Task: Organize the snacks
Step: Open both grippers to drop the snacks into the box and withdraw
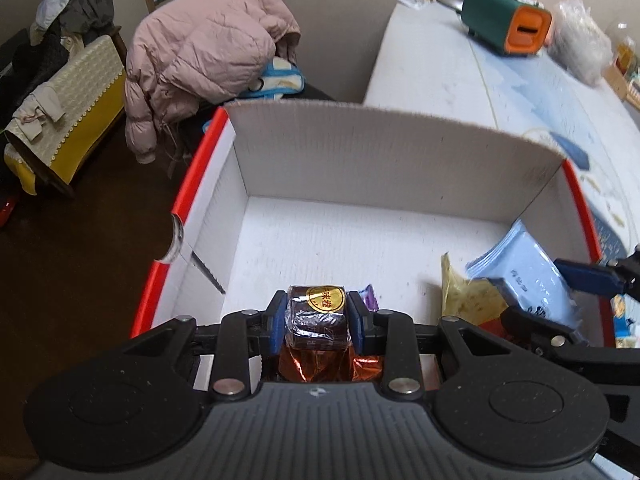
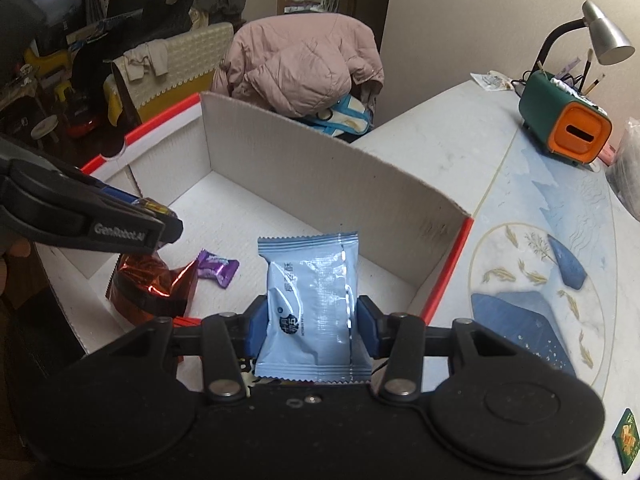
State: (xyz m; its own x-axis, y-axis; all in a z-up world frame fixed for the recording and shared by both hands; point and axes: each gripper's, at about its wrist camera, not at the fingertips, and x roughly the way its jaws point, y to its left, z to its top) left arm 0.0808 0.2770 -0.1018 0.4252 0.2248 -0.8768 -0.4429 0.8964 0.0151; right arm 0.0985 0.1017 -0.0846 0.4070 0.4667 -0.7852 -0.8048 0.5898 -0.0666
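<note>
Snacks hung over the cardboard box (image 2: pixel 320 176): your left gripper (image 1: pixel 318 316) was clamped on a foil-wrapped brown cube (image 1: pixel 318 312), your right gripper (image 2: pixel 310 328) on a light-blue packet (image 2: pixel 312 296). Both looked light, crinkly and probably crushable; side grips suited them.

Dim, warm indoor light leaves the background room dark, while glare glints off the orange foil wrapper (image 2: pixel 150 284) and blue packet (image 2: pixel 316 300); fisheye bending and black corners warp both views' edges.
</note>
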